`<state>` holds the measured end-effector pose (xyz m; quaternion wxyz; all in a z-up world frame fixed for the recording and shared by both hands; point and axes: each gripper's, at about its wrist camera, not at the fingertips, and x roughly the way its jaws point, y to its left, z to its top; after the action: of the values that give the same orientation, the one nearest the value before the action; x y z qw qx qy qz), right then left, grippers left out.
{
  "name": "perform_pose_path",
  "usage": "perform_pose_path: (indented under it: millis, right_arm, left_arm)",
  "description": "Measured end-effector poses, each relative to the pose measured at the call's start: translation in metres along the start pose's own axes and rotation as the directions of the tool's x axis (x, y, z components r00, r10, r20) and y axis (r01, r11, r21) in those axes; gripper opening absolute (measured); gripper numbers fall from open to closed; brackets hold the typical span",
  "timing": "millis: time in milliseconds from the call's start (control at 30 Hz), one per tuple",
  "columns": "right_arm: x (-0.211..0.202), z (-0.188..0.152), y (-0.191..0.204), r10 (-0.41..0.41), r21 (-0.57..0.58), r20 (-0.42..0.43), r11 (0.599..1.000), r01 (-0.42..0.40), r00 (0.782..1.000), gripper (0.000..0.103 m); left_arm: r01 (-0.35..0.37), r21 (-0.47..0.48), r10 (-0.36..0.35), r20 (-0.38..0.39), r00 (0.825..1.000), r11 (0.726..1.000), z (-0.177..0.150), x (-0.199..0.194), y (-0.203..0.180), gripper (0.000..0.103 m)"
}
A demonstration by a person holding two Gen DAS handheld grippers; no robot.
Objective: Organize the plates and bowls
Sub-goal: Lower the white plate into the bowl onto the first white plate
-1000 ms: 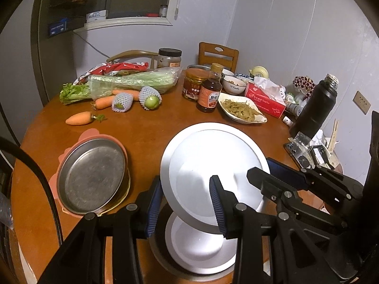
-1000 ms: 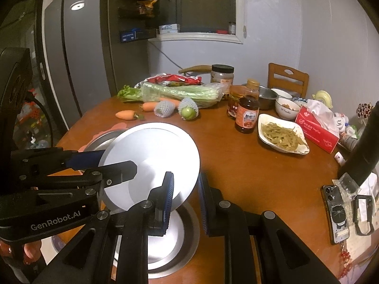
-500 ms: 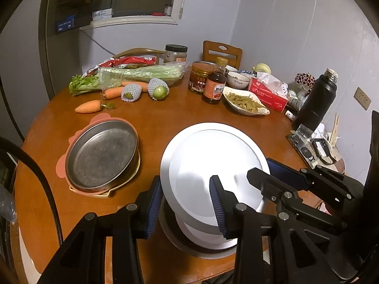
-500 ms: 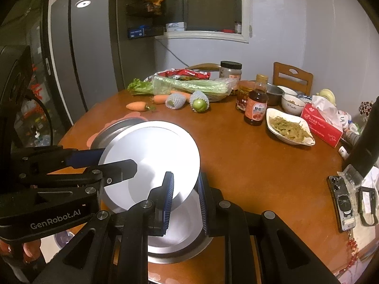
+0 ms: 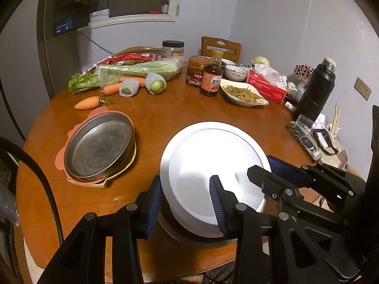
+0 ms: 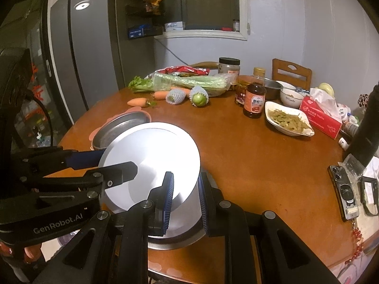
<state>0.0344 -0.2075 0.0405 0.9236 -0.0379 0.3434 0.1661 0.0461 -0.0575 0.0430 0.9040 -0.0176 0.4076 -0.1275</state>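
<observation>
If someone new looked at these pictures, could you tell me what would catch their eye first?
First, the bright white plate held tilted at the table's near edge, above a metal dish, with the left tool and right tool each gripping its rim. Next, the empty steel pan on a pink mat to its left. Beyond, vegetables, sauce jars and a red tissue box crowd the table's far side.

Far side of counter [image 5: 165,118]: celery bag [image 5: 137,69], 3 carrots, nearest one [image 5: 87,103] lying apart, 2 netted fruits [image 5: 155,84]. Sauce bottle [image 5: 211,78] beside jar [image 5: 195,69]. Tissue box [image 5: 266,86] (red), black flask [image 5: 316,92] w/ phone [image 5: 304,139] in front, right edge.
</observation>
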Motion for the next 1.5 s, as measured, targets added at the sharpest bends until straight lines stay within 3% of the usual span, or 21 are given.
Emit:
perform_pose_path:
  millis: [1500]
  right_arm:
    - [0.027, -0.025, -0.005, 0.000, 0.001, -0.081, 1.000, 0.000, 0.997, 0.023]
  left_arm:
    - [-0.036, 0.025, 0.038, -0.092, 0.995, 0.999, -0.015, 0.037, -0.002, 0.040]
